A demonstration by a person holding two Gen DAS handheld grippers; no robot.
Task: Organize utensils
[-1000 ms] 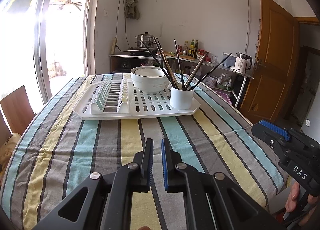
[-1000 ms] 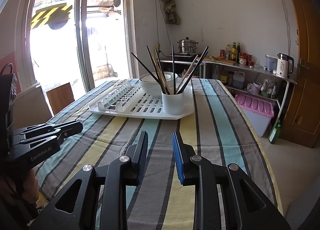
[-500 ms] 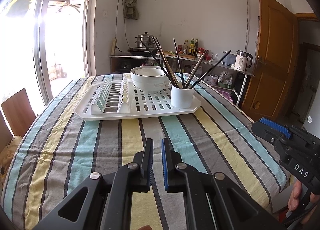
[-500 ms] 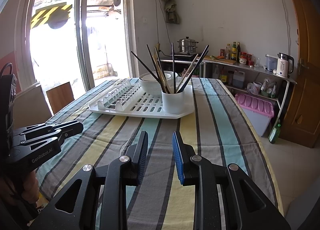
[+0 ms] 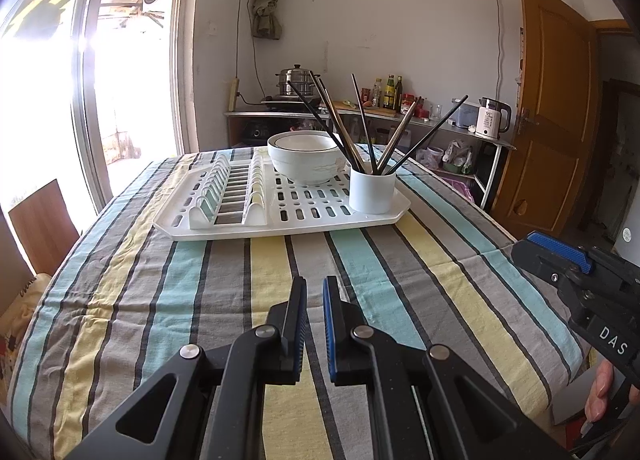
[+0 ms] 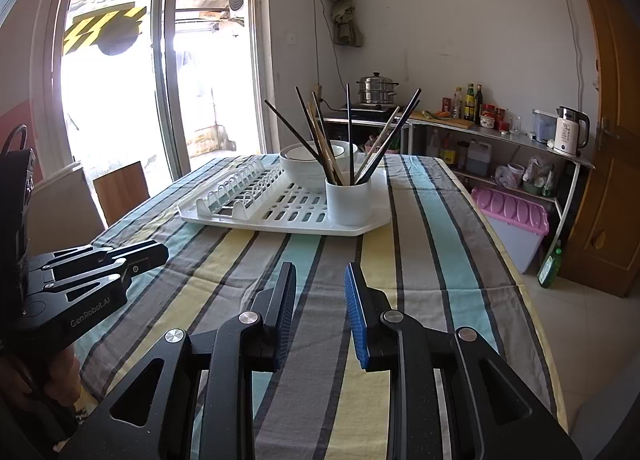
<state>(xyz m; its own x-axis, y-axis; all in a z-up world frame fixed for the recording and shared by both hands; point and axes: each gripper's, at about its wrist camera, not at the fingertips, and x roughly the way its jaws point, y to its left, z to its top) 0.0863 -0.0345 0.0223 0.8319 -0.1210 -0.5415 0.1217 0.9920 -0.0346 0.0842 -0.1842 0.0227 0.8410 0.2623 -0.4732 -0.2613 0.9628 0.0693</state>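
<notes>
A white cup (image 5: 372, 193) holding several chopsticks (image 5: 360, 128) stands at the right end of a white drying rack (image 5: 240, 216) on the striped table; it also shows in the right wrist view (image 6: 347, 201). A white bowl (image 5: 306, 156) sits on the rack behind the cup. My left gripper (image 5: 315, 292) is nearly closed and empty, low over the cloth well short of the rack. My right gripper (image 6: 320, 276) is open and empty, also near the front of the table. Each gripper shows in the other's view, the left (image 6: 158, 252) and the right (image 5: 536, 246).
The striped tablecloth (image 5: 200, 300) covers the table. A wooden chair back (image 5: 40, 220) stands at the left edge. Behind the table is a counter with a steamer pot (image 5: 296, 80), bottles and a kettle (image 5: 490, 120). A pink bin (image 6: 512, 220) and a door are to the right.
Both views have drawn back slightly from the rack and risen a little. The jaws of both grippers stand as before.
</notes>
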